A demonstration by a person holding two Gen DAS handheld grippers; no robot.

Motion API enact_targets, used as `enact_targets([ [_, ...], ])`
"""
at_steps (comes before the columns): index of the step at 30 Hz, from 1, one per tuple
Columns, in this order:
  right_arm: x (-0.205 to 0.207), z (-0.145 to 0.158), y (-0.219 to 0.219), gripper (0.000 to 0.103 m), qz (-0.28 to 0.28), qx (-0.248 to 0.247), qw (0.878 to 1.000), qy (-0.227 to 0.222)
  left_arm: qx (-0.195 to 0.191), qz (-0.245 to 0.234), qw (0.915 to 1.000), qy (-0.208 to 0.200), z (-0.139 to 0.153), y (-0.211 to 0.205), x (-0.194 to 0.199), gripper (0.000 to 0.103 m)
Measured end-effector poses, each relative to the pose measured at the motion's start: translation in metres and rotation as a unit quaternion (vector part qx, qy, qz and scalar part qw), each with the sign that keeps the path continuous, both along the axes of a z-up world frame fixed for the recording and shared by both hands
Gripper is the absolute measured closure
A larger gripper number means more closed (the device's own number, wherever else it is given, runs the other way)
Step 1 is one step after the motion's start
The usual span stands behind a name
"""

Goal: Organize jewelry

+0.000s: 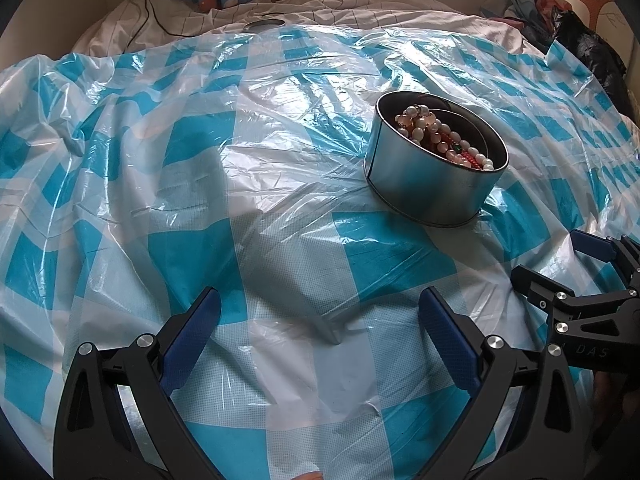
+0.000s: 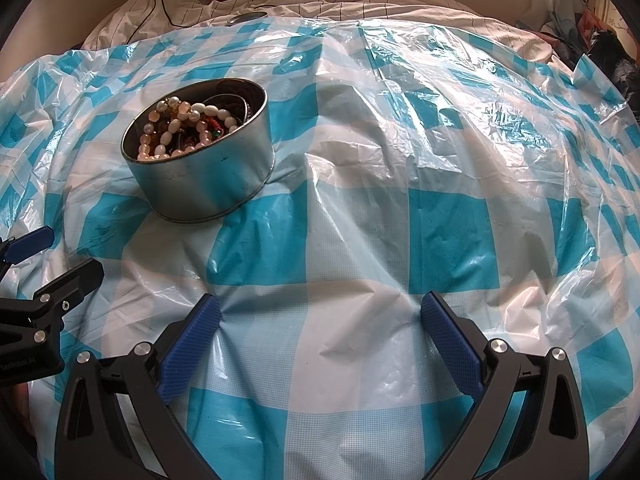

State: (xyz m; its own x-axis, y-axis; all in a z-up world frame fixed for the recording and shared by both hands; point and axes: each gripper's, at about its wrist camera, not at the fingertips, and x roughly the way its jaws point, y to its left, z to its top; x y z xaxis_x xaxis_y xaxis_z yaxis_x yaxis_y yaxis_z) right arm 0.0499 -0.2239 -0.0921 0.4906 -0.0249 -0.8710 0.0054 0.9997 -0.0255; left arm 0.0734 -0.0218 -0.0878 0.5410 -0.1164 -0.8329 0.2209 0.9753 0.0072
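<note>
A round metal tin stands on the blue-and-white checked plastic sheet, with pearl and red bead necklaces piled inside. It also shows in the right wrist view, with the necklaces in it. My left gripper is open and empty, near the sheet, left of and nearer than the tin. My right gripper is open and empty, right of and nearer than the tin. Each gripper shows at the edge of the other's view: the right gripper and the left gripper.
The plastic sheet covers a bed with white striped bedding. A round metal lid lies at the far edge of the sheet. A black cable runs over the bedding. Clothes and dark items are piled at the right.
</note>
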Motion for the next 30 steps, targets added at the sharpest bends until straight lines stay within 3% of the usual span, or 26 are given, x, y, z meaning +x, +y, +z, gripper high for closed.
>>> enact_targets([
  [30, -0.0001, -0.0003, 0.0019, 0.007, 0.0, -0.006, 1.0, 0.0, 0.001, -0.001, 1.0, 0.001, -0.0015, -0.0007, 0.0014, 0.008],
])
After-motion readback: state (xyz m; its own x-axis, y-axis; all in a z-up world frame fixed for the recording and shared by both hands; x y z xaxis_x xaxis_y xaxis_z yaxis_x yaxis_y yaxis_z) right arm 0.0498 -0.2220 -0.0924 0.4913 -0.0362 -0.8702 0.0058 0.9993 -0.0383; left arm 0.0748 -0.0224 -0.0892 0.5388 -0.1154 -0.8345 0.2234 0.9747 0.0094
